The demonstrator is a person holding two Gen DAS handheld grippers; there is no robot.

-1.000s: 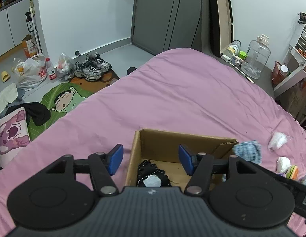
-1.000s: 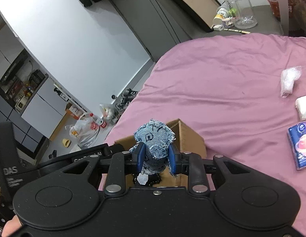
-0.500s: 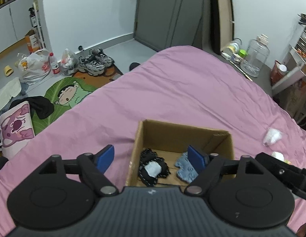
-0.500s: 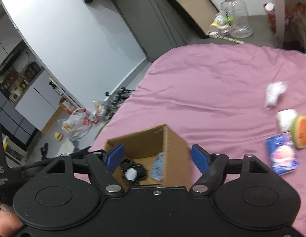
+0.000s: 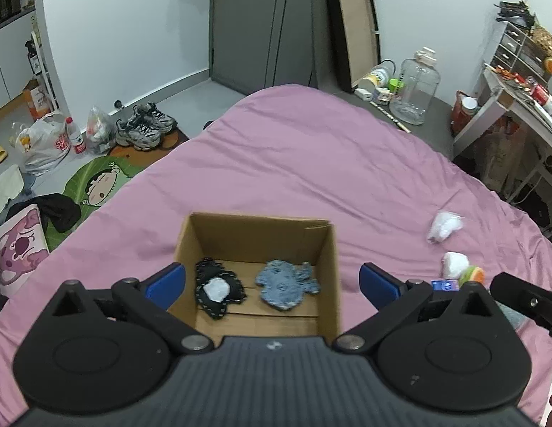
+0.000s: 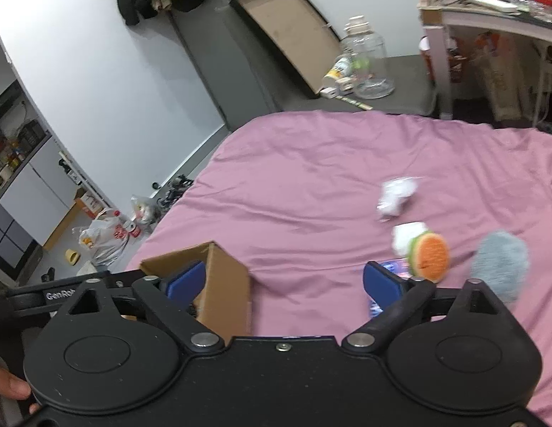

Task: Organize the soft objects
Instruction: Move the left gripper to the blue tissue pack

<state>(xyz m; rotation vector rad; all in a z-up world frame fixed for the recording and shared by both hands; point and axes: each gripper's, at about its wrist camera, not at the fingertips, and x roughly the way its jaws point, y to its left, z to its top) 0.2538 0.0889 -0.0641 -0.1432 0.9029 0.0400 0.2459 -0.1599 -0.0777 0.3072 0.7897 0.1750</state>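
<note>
A cardboard box stands on the pink bed; it also shows in the right wrist view. Inside lie a black soft toy and a blue denim soft toy. My left gripper is open and empty, hovering just before the box. My right gripper is open and empty, to the right of the box. Loose on the bed lie a white crumpled piece, a white item, an orange-and-green plush slice, a grey fluffy item and a blue packet.
The pink bedsheet reaches to the floor edge. Shoes, plastic bags and a cartoon mat lie on the floor at left. A big clear jug and a cluttered desk stand at the back right.
My right gripper opened and released the denim toy, which now lies in the box. It then swung right towards the loose items. My left gripper opened wider.
</note>
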